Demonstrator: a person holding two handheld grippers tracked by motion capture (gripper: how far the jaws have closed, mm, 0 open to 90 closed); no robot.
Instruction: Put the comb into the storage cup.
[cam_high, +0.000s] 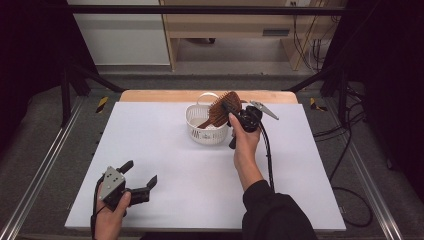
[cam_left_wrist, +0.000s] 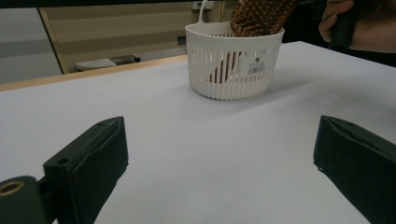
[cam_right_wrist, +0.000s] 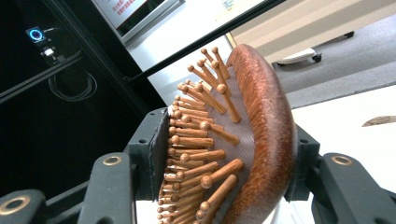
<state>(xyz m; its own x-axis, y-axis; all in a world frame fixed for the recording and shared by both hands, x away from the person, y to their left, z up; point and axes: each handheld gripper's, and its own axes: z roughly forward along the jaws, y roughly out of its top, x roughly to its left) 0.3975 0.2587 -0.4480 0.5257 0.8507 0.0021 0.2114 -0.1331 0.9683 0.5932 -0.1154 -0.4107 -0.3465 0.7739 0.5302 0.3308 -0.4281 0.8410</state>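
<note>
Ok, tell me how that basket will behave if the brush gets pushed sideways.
The basket looks like thin slotted plastic, so probably light and apt to slide on the smooth table. The brush stands in it handle down, head above the rim, so a sideways push could tip it. The right gripper has the brush head between its jaws, which may steady it.

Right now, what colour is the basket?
White, with slotted walls; the basket shows best in the left gripper view.
</note>
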